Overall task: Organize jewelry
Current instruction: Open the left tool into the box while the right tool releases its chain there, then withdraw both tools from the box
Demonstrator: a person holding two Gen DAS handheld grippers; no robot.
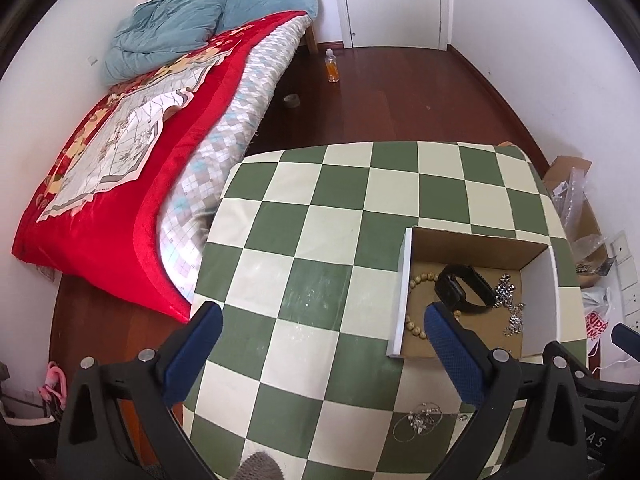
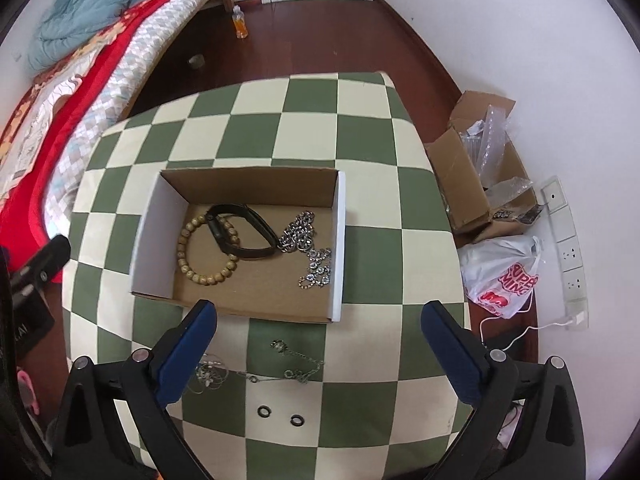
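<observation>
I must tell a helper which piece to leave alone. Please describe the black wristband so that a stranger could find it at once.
Find the checkered green and cream table, then the open cardboard box on it. The black wristband lies in the middle of the box floor, overlapping the wooden bead bracelet on one side, with the silver chain on its other side. It is the only smooth, dark, solid loop.

Open-topped box point(image 2: 340, 240), bare checkered cloth point(image 2: 248, 132) around.
</observation>
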